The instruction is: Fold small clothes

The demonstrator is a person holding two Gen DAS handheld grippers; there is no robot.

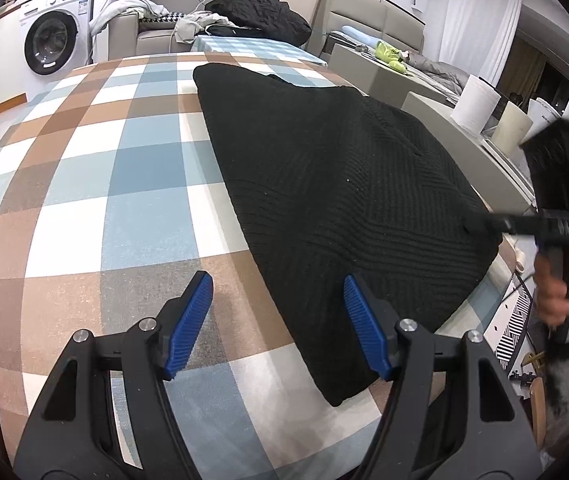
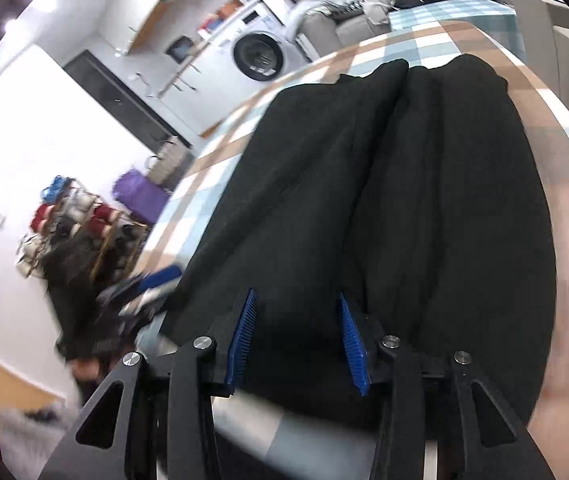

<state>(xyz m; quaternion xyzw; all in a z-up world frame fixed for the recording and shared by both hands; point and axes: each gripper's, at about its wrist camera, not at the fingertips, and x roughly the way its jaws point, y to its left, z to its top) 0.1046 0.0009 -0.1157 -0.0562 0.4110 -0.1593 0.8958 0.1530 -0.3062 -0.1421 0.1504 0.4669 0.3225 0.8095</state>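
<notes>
- Lying flat on the checked bench (image 1: 84, 184), the black knit (image 1: 340, 200) is folded into a long slab, its far end narrow.
- Left tool (image 1: 278, 320) hovers at the knit's near left corner, jaws well apart, gripping nothing.
- Right tool (image 2: 296, 332) sits low over the knit's near edge, jaws partly apart, cloth between them; pads not pressing it.

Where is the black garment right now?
The black garment lies on the checked tablecloth, right of centre in the left wrist view, its near corner by the left gripper; the right gripper is over its edge.
</notes>
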